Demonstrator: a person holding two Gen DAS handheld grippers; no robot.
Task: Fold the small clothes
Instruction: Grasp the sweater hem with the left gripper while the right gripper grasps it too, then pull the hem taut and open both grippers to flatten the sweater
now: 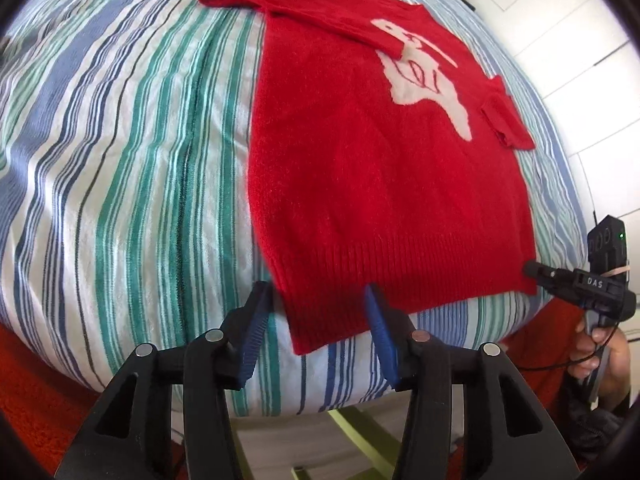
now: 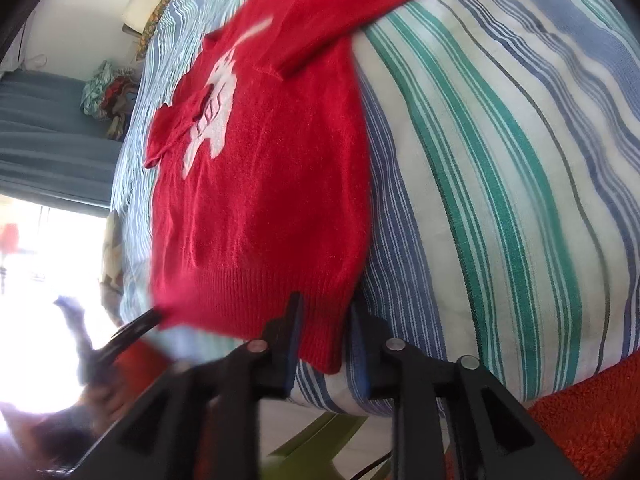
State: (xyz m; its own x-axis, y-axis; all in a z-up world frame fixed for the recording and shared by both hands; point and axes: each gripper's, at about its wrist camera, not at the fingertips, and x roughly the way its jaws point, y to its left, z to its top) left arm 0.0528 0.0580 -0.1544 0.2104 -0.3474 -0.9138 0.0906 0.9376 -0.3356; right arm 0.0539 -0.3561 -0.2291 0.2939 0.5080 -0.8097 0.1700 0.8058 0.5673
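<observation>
The small red knitted sweater with a pale pink animal figure on its chest (image 1: 360, 152) lies flat, front up, on the bedcover striped in white, green and blue (image 1: 120, 160). Both sleeves are already turned in: one sleeve (image 1: 304, 12) crosses the chest from about eleven o'clock toward the figure, and the other sleeve (image 1: 508, 120) lies folded short at about two o'clock. The body itself is not yet folded; the ribbed hem (image 1: 360, 280) rests spread along the near edge of the bed, so by the look of it the bottom-to-top fold and any final tidying remain.

The left gripper (image 1: 316, 308) has its blue-padded jaws apart, straddling the hem's near left corner at six o'clock in its own view; the pads do not press the cloth. In the right wrist view the right gripper (image 2: 326, 320) stands with its jaws narrowly apart around the hem's other corner, the knit between them, and no pinch shows. From the left wrist view that gripper appears at four o'clock, its tip touching the hem corner, with a hand on its handle.

No basket, box or other container shows; a heap of mixed cloth (image 2: 106, 92) lies at the far side of the bed at nine o'clock.
</observation>
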